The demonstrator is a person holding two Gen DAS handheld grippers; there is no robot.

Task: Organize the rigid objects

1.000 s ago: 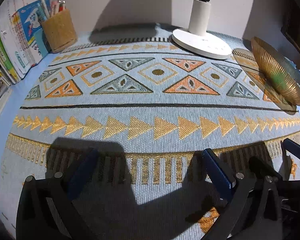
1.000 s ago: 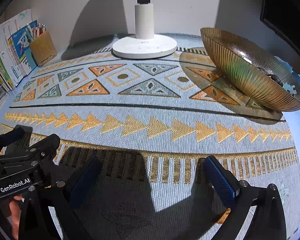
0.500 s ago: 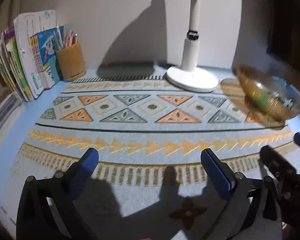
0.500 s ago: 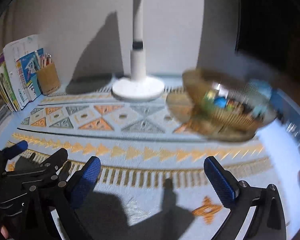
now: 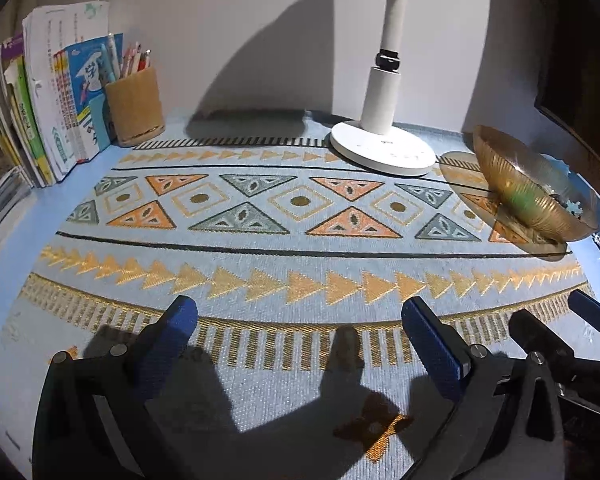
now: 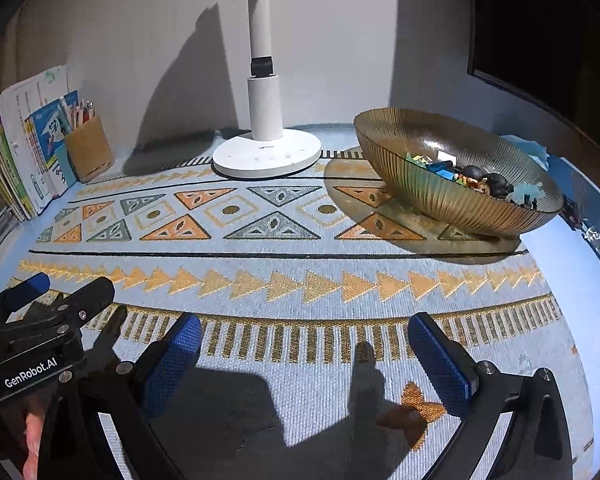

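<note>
A ribbed gold glass bowl [image 6: 456, 184] stands at the back right of the patterned mat [image 6: 284, 272]; it also shows in the left wrist view [image 5: 528, 192]. Several small toy pieces [image 6: 476, 178] lie inside it. My left gripper [image 5: 300, 332] is open and empty, low over the mat's front edge. My right gripper [image 6: 304, 340] is open and empty beside it. The left gripper shows at the lower left of the right wrist view [image 6: 48, 300]. The right gripper's fingers [image 5: 540, 332] show at the lower right of the left wrist view.
A white lamp base [image 6: 266, 156] stands at the back centre against the wall. A brown pencil cup [image 5: 134, 108] and upright books [image 5: 48, 112] stand at the back left. Small dark objects [image 6: 576, 212] lie at the table's right edge.
Both grippers have pulled back and tilted up, so more of the wall, lamp and bowl shows. Both stay open and empty.
</note>
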